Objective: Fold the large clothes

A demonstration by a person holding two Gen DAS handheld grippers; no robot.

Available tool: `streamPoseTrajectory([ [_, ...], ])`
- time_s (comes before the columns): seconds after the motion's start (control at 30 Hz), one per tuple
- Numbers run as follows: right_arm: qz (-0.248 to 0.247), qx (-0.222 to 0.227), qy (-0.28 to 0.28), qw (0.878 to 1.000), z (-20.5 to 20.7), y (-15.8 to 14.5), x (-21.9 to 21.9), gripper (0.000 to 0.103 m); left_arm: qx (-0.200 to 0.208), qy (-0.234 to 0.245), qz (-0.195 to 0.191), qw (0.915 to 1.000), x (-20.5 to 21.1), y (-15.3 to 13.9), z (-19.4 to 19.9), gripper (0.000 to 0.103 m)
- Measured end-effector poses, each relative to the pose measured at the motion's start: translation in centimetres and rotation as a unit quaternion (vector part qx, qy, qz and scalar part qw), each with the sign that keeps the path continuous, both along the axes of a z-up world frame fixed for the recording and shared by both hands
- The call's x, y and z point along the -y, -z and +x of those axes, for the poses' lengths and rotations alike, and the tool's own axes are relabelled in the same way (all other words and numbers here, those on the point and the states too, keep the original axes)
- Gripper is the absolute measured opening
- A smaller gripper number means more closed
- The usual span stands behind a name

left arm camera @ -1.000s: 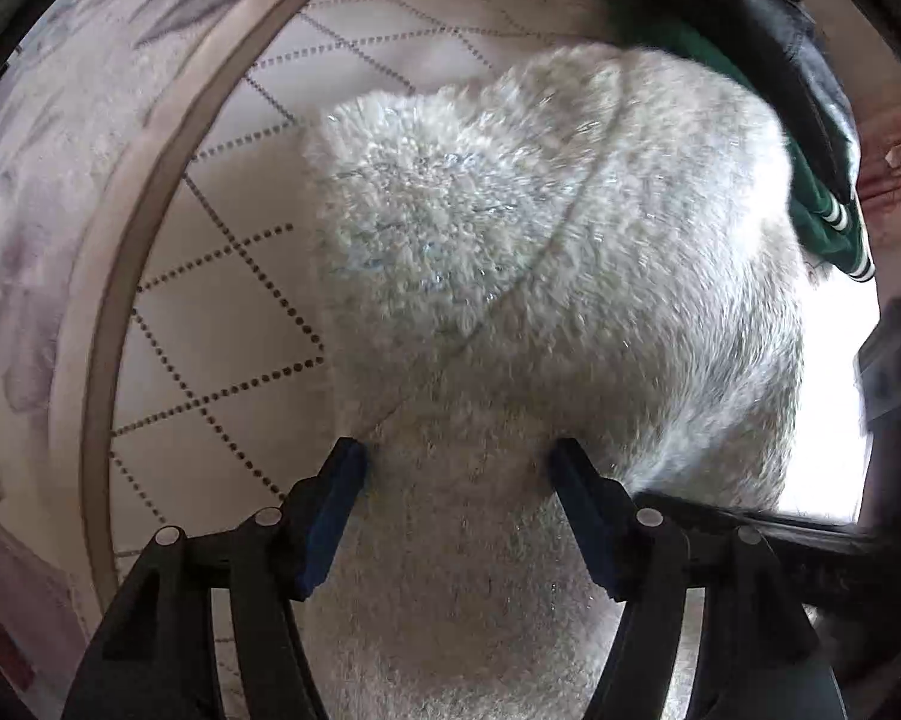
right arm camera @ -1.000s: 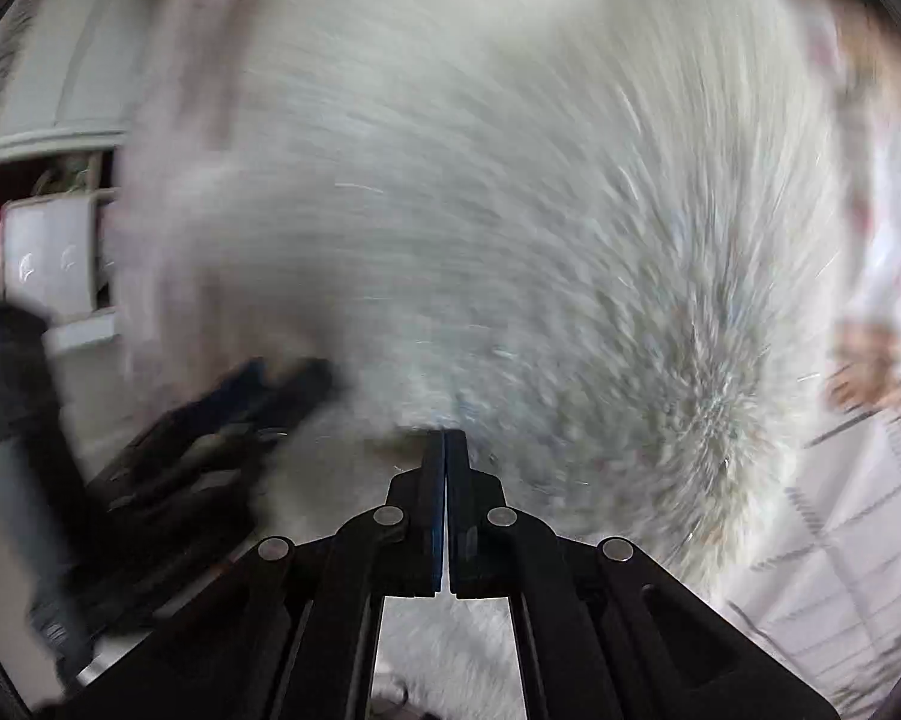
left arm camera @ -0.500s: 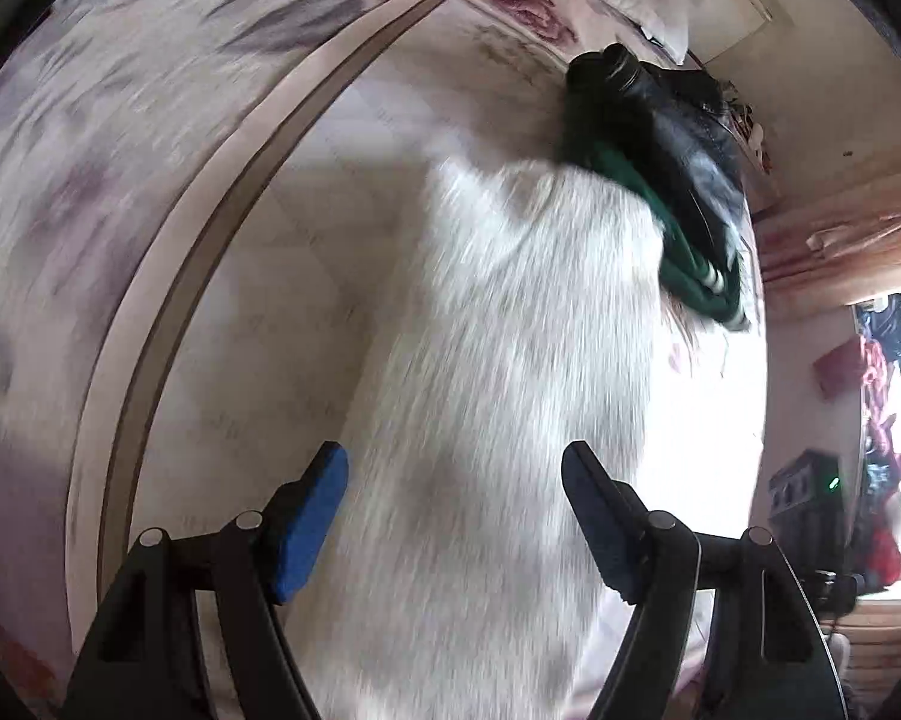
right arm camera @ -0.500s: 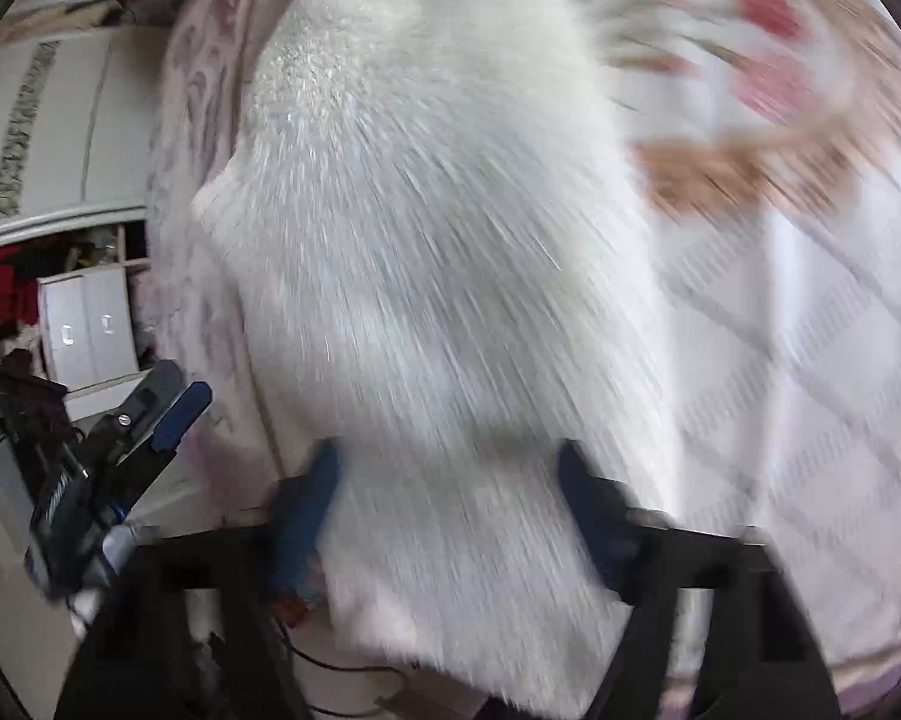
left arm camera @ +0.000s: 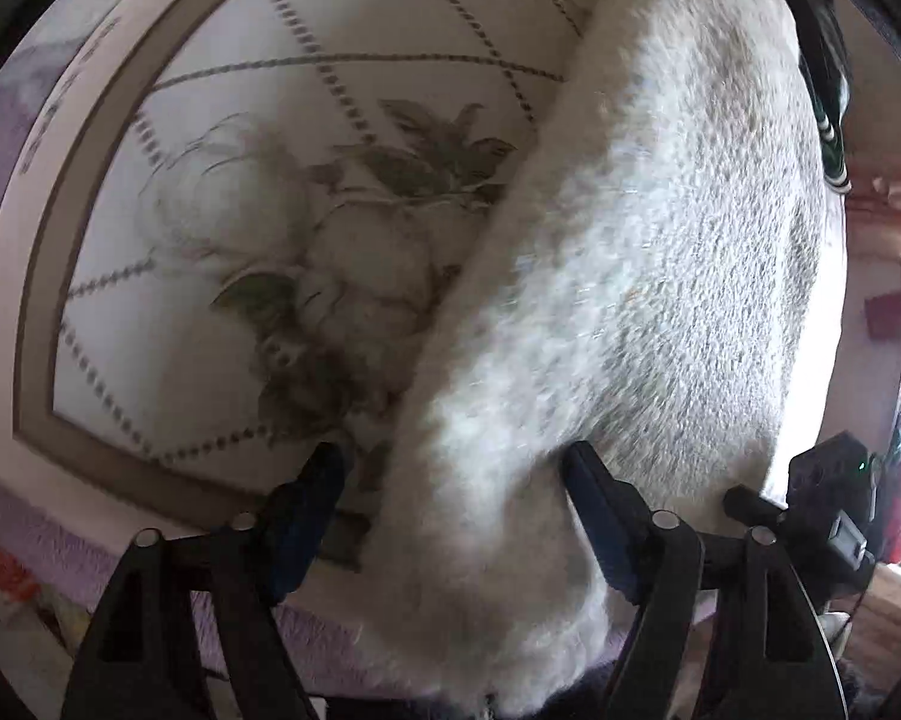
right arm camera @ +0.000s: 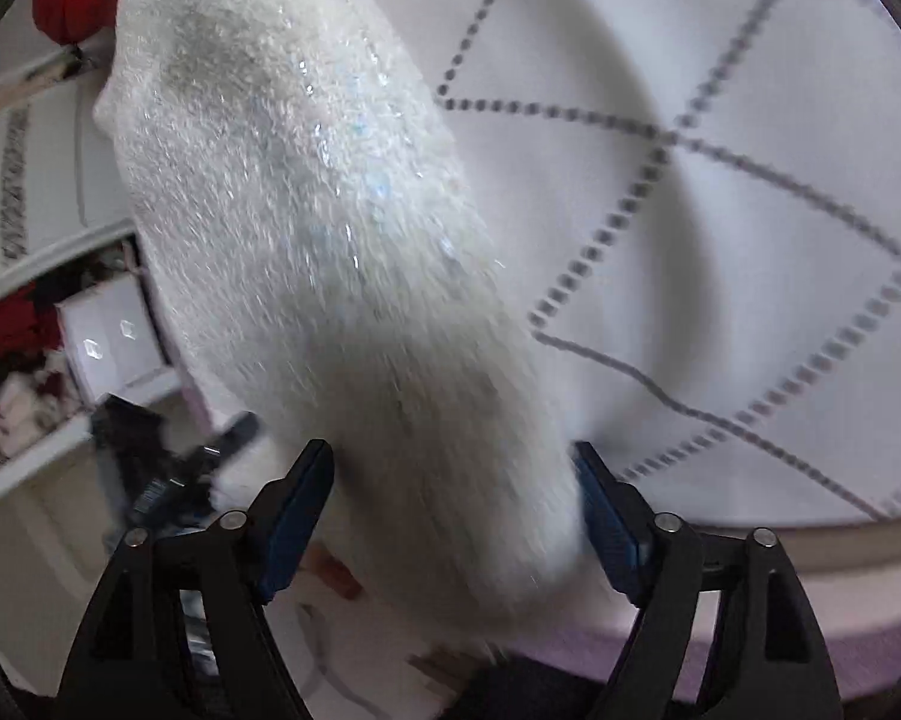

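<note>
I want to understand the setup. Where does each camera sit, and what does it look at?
Left wrist: on the left gripper, looking down at the fluffy white garment on the quilted bedspread; its own fingers show.
Right wrist: on the right gripper, looking down along the same garment; its own fingers show.
Shared: the garment, the bedspread, and each view shows the other gripper.

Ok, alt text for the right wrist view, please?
A white fluffy garment lies on a white bedspread with dotted diamond lines, its near end between the open jaws of the right gripper. The left gripper shows blurred at lower left.
</note>
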State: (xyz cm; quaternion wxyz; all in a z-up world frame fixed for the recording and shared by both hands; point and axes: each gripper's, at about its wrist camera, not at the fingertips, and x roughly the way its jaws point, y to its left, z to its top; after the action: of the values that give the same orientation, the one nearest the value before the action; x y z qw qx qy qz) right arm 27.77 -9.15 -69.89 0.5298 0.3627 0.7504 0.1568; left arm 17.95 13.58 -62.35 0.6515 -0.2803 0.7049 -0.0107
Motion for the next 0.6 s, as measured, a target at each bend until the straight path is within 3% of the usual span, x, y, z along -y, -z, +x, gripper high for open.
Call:
streamPoseTrajectory([
  [0.1,0.038,-0.011,0.034,0.999,0.1,0.8,-0.8,0.084,0.045,0.03,0.023,0.9983,1.7,-1.4,1.0,0.068],
  [0.13,0.044,-0.013,0.043,0.998,-0.1,1.1,-1.3,0.078,0.058,0.04,0.027,0.9972,2.4,-1.9,1.4,0.051],
  [0.17,0.051,-0.013,0.048,0.997,0.3,1.3,-0.4,0.066,0.058,0.044,0.033,0.9968,2.8,-2.1,1.5,0.043],
  [0.2,0.048,-0.017,0.05,0.997,0.0,1.5,-0.6,0.037,0.061,0.049,0.042,0.9961,3.3,-2.4,1.8,0.038],
  [0.23,0.055,-0.024,0.058,0.996,-0.5,2.0,-0.6,0.028,0.062,0.049,0.055,0.9954,3.6,-2.7,1.7,0.03],
  [0.27,0.069,-0.027,0.073,0.995,-0.8,1.8,1.0,0.026,0.062,0.044,0.057,0.9955,3.7,-3.2,1.5,0.017],
  [0.43,0.088,-0.06,0.091,0.99,-3.3,0.1,1.5,0.02,0.016,0.0,-0.001,0.9999,3.5,-6.0,-2.8,0.012],
  [0.5,0.095,-0.093,0.072,0.988,-6.0,-2.2,1.7,0.018,-0.016,-0.013,-0.032,0.9993,3.7,-7.7,-5.1,0.012],
  [0.6,0.129,-0.168,0.087,0.973,-10.8,-6.0,3.4,0.018,-0.066,-0.043,-0.068,0.9946,3.5,-11.2,-7.8,0.012],
])
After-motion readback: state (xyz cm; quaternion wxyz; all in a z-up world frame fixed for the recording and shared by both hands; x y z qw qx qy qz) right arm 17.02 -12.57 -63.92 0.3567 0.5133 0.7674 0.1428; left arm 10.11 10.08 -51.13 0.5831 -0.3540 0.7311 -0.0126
